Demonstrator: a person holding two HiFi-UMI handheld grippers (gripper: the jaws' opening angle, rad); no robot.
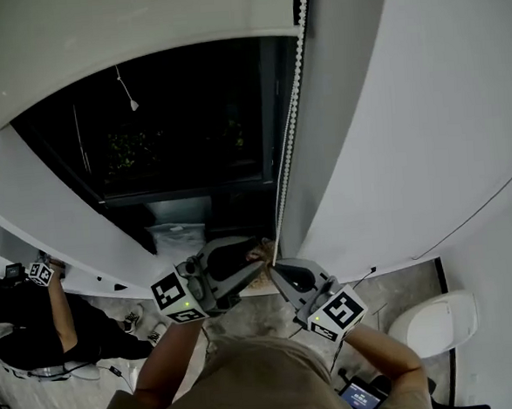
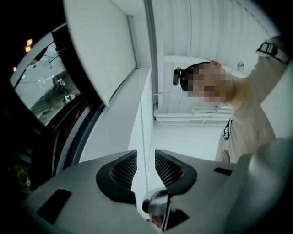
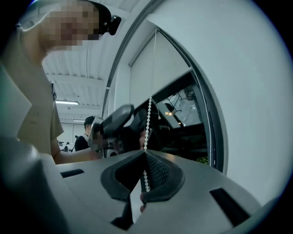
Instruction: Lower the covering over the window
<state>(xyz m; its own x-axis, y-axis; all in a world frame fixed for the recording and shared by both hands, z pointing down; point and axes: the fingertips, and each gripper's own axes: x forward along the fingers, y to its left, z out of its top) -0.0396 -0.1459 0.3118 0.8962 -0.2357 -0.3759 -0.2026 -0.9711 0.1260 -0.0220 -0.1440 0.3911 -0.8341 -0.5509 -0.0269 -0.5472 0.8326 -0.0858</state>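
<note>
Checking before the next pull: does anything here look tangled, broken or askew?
Nothing stands out. The bead chain hangs in one straight, unbroken line beside the window; the right gripper clamps it, and the left gripper has its jaws apart around it.

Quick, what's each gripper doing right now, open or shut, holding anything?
Right gripper: shut on the bead chain.
Left gripper: open, the chain passes between its jaws unpinched.

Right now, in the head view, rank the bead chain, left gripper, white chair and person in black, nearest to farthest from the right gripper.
1. bead chain, clamped in the jaws of the right gripper.
2. left gripper, just to its left.
3. white chair, lower right on the floor.
4. person in black, far left.
</note>
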